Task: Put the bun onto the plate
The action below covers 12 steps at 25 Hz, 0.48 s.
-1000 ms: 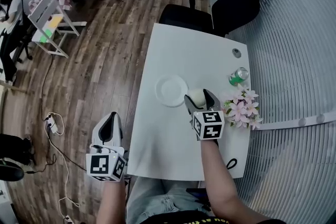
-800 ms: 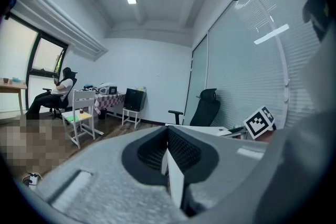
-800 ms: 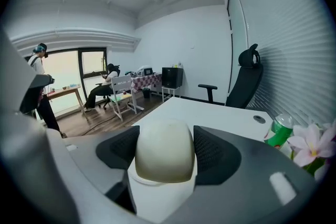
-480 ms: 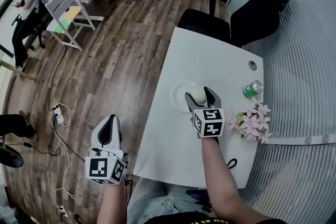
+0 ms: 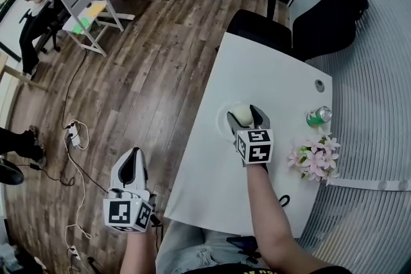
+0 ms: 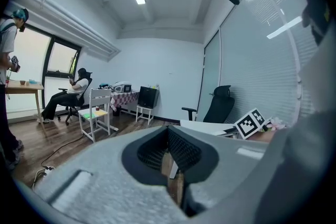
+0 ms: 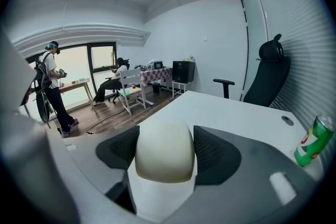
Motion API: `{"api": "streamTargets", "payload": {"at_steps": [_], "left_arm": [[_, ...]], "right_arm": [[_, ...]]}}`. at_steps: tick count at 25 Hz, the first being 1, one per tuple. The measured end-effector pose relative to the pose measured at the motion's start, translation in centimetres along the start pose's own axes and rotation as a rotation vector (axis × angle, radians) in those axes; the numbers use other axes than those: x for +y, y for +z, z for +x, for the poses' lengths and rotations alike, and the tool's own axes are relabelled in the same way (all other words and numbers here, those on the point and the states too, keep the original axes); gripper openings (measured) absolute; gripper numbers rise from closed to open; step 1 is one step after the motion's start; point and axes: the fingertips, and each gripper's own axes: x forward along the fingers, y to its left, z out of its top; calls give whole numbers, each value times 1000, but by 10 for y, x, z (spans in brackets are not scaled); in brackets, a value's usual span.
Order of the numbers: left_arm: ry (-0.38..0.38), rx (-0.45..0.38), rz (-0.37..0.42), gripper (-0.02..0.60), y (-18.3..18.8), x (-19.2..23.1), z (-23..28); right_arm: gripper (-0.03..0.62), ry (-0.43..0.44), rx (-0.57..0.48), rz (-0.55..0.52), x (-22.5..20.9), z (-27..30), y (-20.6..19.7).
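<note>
R gripper (image 5: 246, 118) has its jaws clamped on the bun (image 7: 164, 152), one pad on each side, bun bulging a bit between them; it hangs over the table (image 5: 273, 74), just over or at the right rim of the plate (image 5: 222, 113). The plate is white on white and hard to trace, so I can't tell if the bun touches it yet. L gripper (image 5: 132, 161) is off the table, out over the wood floor (image 5: 148, 54), jaws pressed together w/ nothing in them.

Step in hand, I'd say: the set-down. Best done by nudging a little to the left so the bun sits over the plate's middle, not its rim; lower till the underside rests; then ease the jaws apart slowly, since a soft bun may cling to a pad and roll. Lift straight up after.

Room: the plate lies near the table's left edge, so too far left risks the drop to the floor. Can (image 5: 319, 116) and flowers (image 5: 314, 160) are well apart on the right, no bother. Far half of the table is bare up to the black chair (image 5: 263, 24); plenty of space to pull back toward the body.
</note>
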Motion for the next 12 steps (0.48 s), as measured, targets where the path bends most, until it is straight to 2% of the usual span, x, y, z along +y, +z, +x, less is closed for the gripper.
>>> {"api": "streamTargets", "payload": {"at_steps": [12], "left_arm": [[10,34,3,2,-15,4,8]], "right_arm": [[331,1,64,-4,-1,27,-29]]}}
